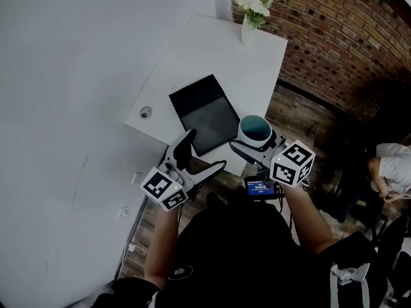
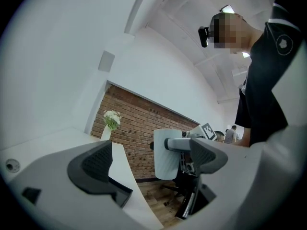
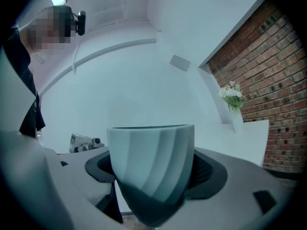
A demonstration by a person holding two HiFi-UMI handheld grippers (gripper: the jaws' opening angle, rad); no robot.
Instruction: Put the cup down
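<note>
Teal cup point(image 3: 151, 166) upright, mouth up, clenched by right gripper point(image 1: 255, 143); left gripper point(image 2: 151, 159) fingers point(image 2: 96, 164) spread, empty.

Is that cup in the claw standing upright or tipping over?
Upright. The cup has a level rim as it sits clamped between the jaws of the right gripper, and in the head view its mouth faces straight up.

A white surface point(image 1: 250, 69) carries a dark rectangular pad point(image 1: 204, 113), a small round object point(image 1: 146, 113) near its edge, and a vase of white flowers point(image 1: 252, 15) at the far corner beside a brick wall point(image 1: 334, 37).
</note>
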